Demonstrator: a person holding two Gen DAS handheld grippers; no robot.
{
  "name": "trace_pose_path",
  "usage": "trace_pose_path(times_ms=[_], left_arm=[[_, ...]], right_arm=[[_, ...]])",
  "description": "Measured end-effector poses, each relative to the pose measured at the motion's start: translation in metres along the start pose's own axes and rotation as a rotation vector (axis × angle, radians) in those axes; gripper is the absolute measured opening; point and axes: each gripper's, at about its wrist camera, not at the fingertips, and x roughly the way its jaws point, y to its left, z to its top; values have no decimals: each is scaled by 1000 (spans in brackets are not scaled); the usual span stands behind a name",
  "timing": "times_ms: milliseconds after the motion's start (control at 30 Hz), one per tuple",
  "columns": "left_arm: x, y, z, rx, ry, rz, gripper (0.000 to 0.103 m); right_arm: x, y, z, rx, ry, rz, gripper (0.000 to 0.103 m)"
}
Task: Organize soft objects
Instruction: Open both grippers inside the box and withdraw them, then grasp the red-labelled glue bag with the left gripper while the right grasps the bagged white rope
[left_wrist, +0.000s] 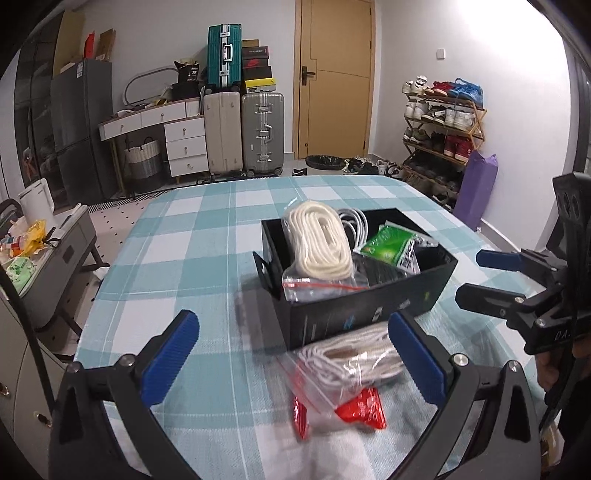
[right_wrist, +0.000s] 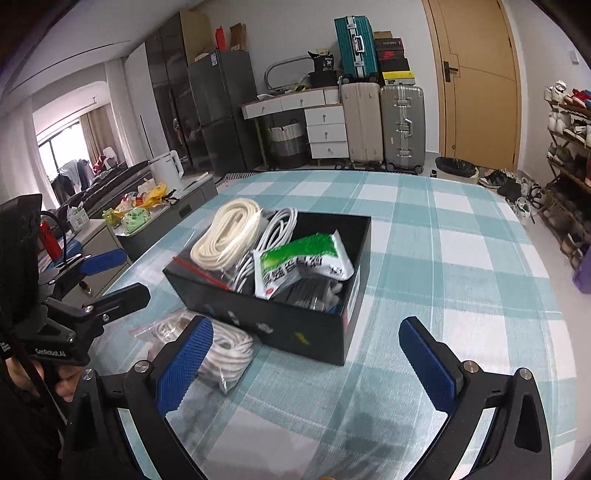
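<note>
Right now your checked tablecloth (left_wrist: 207, 251) carries the black box (left_wrist: 369, 314), already holding a bagged cream rope coil (left_wrist: 321, 240), white cable and a green packet (left_wrist: 388, 245). Just in front of the box's near wall lies the loose bagged rope (left_wrist: 351, 363), part of it over a red packet (left_wrist: 364, 408). It sits between your left gripper (left_wrist: 295, 354) pads — jaws wide, holding nothing — with its long axis running roughly across the gap. Your right gripper (right_wrist: 306, 362) is wide and empty too, with the bag off by its left finger. Left is nearer — I'd judge it makes the pick.
</note>
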Motion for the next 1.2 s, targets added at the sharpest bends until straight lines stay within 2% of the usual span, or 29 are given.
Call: trace_pose_path(times_ms=[233,433,667,1200], left_arm=[[-4,0,-12,1,14,1,103],[-4,3,-24,-7,42,3,103],[1,1,-33,-12,85,-37,103],[21,-25,-42,69,187,-43,103]], right_arm=[[1,8,-10,43,17,23,102],[7,19,-13,31,43,31,102],[9,25,-13,19,50,22,102],[10,23,-17,22,53,16,102]])
